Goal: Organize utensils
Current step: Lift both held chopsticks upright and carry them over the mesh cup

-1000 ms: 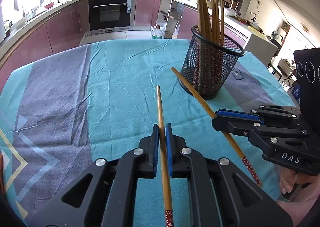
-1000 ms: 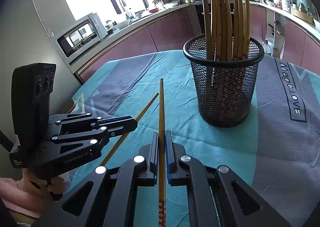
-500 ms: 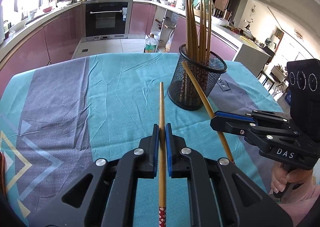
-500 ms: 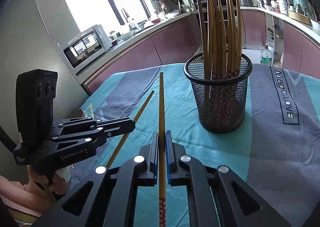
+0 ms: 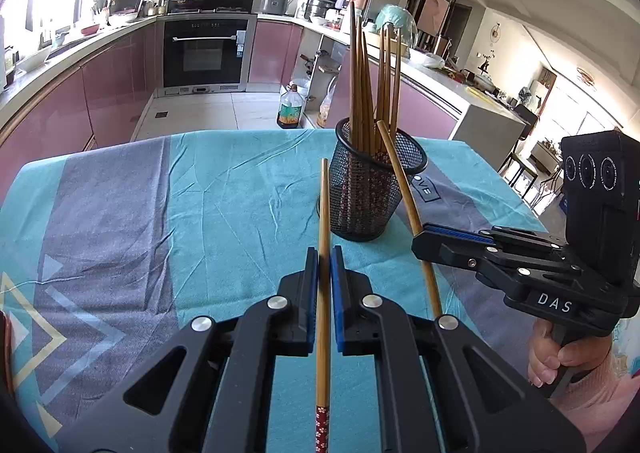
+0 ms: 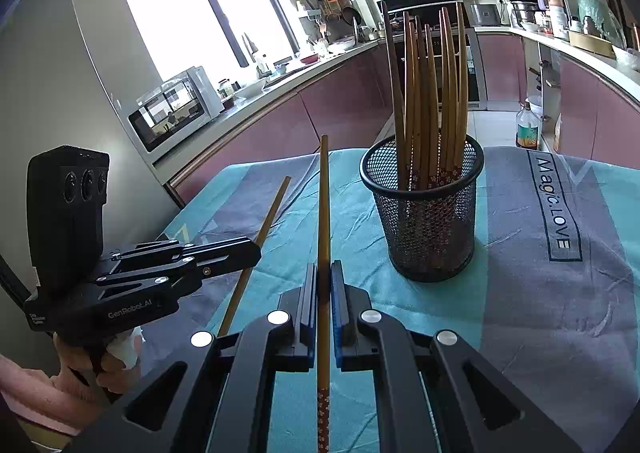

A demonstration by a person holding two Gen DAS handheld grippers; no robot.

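- Against the earlier pictures, we see both hand-held grippers higher above the worktop (image 5: 224, 189), and each camera takes in more of the kitchen behind.
- In the left wrist view the cup (image 5: 372, 197) sits smaller and farther up the picture than before; in the right wrist view it has slid lower and looks farther off.
- The left hand-held gripper (image 5: 325, 253) is clenched on a chopstick (image 5: 324, 213), as it was a second ago; the stick runs straight forward between the blue pads, patterned end toward the camera.
- The right hand-held gripper (image 6: 325, 269) is likewise clenched on its own chopstick (image 6: 323, 205), tip pointing up and away.
- Seen from the left, the right chopstick's tip now overlaps the cup's rim in the picture; whether it touches, we cannot tell.
- Both grippers tilt downward over the worktop, side by side, apart from each other.
- The cup stands upright on the teal cloth (image 6: 560, 293), holding a bundle of chopsticks (image 6: 432, 93).
- A hand (image 5: 560, 353) grips the right handle; another (image 6: 88, 365) the left.
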